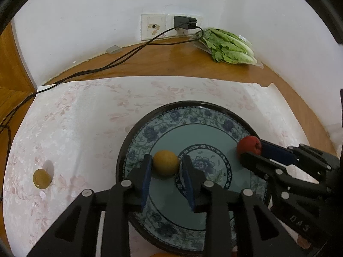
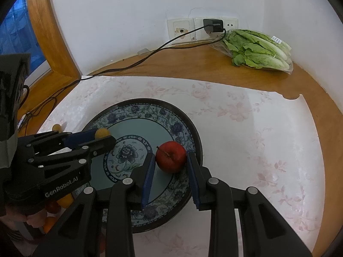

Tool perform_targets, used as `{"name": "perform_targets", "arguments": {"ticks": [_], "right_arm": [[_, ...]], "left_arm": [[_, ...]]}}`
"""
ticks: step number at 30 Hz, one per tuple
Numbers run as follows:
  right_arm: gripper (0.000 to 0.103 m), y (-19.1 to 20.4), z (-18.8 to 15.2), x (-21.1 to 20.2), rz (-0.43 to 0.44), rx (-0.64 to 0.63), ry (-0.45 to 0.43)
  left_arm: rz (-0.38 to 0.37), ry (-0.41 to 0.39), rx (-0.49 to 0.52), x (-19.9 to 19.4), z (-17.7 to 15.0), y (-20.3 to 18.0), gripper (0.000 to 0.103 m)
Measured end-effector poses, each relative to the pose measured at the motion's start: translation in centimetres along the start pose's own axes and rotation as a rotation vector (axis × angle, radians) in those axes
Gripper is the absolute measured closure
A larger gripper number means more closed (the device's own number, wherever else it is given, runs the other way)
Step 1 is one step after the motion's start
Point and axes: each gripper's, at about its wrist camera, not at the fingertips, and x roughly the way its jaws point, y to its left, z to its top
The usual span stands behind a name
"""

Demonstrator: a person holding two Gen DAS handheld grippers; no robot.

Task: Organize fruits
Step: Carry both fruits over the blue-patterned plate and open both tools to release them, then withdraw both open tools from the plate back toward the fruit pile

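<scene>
Two fruits over the plate (image 1: 128, 150): left gripper (image 1: 165, 167) brackets yellow fruit (image 1: 165, 162), right gripper (image 2: 171, 162) brackets apple (image 2: 170, 159), jaws apart. Third fruit (image 1: 41, 178) remains on counter's left edge.

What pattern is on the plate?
Blue flowers on pale teal with a dark rim, on the plate; clearest in the right wrist view.
</scene>
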Motion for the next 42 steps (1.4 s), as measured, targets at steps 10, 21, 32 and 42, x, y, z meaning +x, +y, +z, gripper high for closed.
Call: {"name": "perform_targets", "arguments": {"ticks": [10, 21, 32, 42], "right_arm": [[0.055, 0.1, 0.2, -1.0, 0.001, 0.004, -0.016], [0.046, 0.6, -0.2, -3.1, -0.014, -0.01, -0.033], [0.046, 1.6, -1.4, -5.5, -0.013, -0.031, -0.039], [0.046, 2.5, -2.8, -7.4, 0.014, -0.001, -0.041]], "left_arm": [[-0.001, -0.024, 0.029, -1.7, 0.0, -0.4, 0.045], [0.002, -0.03, 0.02, -4.2, -0.4, -0.1, 0.036], [0.016, -0.018, 0.004, -6.4, -1.8, 0.9, 0.035], [0.012, -0.014, -0.012, -8.3, -3.4, 1.6, 0.035]]}}
